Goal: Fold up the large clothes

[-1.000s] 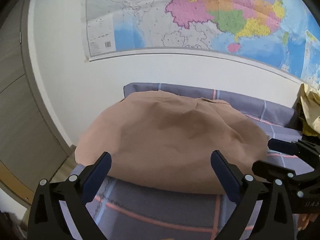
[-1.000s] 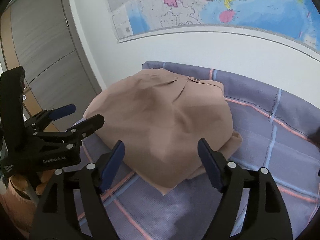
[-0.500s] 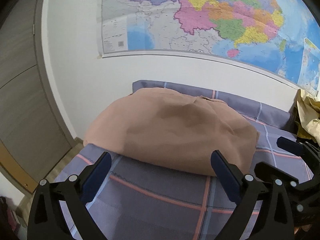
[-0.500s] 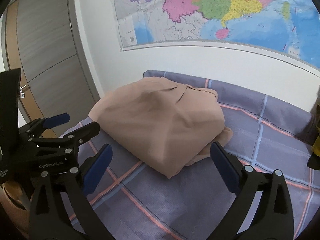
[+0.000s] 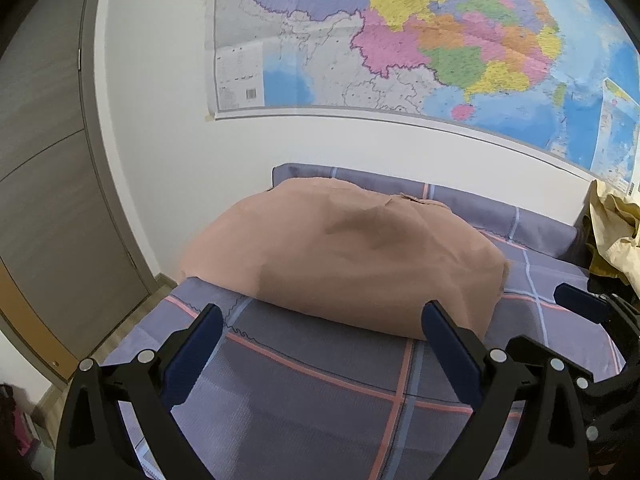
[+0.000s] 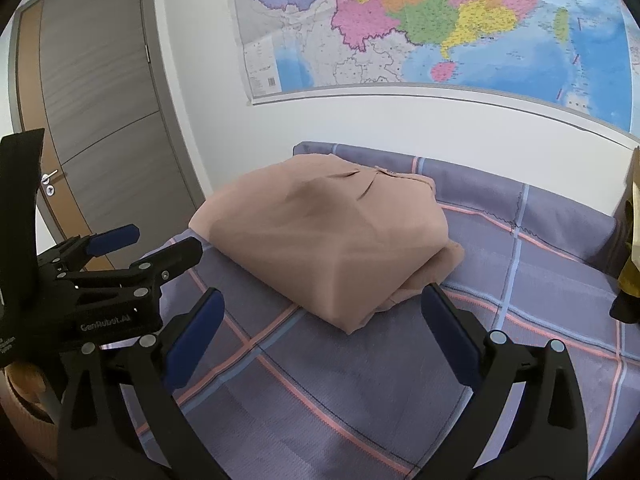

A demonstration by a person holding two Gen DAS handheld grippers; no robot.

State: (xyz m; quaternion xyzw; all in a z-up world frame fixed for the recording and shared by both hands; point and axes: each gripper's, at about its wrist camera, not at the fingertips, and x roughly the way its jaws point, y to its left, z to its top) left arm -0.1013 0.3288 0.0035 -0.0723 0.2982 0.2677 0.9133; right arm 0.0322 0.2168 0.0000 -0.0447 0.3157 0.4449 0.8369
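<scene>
While its blue-padded jaws stand spread wide with only bedsheet between them, the left hand-held gripper (image 5: 320, 344) fills the bottom of the left wrist view, and nothing is pinched in it. The right hand-held gripper (image 6: 322, 328) is spread just as wide at the bottom of its own view, also holding nothing; its fingers (image 6: 448, 332) stop just short of the near corner of the folded garment. Each tool shows in the other's camera (the left one at the left edge of the right wrist view, the right one at the lower right edge of the left wrist view).

Beyond both sets of jaws, in the middle of each frame, lies the folded tan garment (image 5: 344, 256), a rounded stack with a few creases, resting on the bed (image 6: 540, 280). The bed carries a purple sheet crossed by pink and light blue lines. Behind it, across the top of the frame, a coloured map (image 6: 440, 20) hangs on the white wall. A grey-brown door (image 6: 100, 100) stands at the upper left, and crumpled yellow fabric (image 5: 616, 224) sits at the right edge.
</scene>
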